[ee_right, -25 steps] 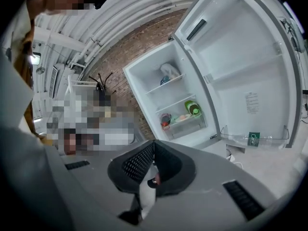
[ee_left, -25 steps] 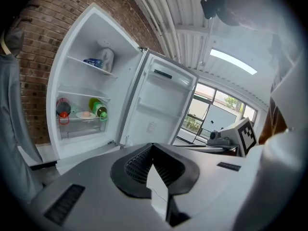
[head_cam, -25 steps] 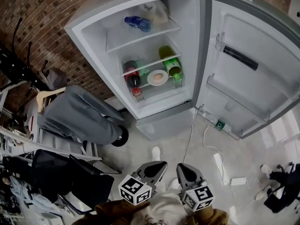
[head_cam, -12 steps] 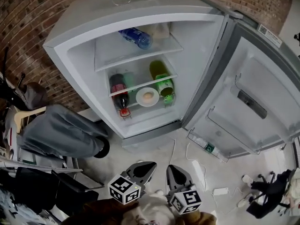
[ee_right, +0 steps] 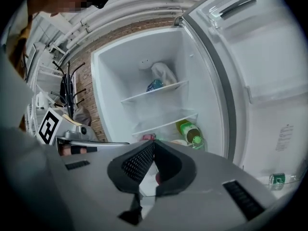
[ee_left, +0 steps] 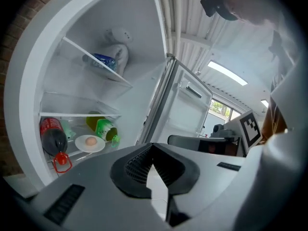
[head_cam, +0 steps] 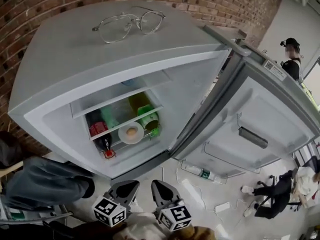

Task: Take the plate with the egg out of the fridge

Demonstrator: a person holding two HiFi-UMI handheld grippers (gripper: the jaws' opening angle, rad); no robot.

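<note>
Fingers (ee_left: pixel 130 167) together, plate (head_cam: pixel 131 141) untouched

I'm picking out no readable words anywhere. A small white sticker with a square code (head_cam: pixel 274 69) is sitting on the grey fridge door (head_cam: pixel 250 54), but its print is too small. Black-and-white square patterns are showing on my left marker cube (head_cam: pixel 110 211) and right marker cube (head_cam: pixel 175 217). The dark bottle's red label (head_cam: pixel 98 129) is coming through too blurred.
</note>
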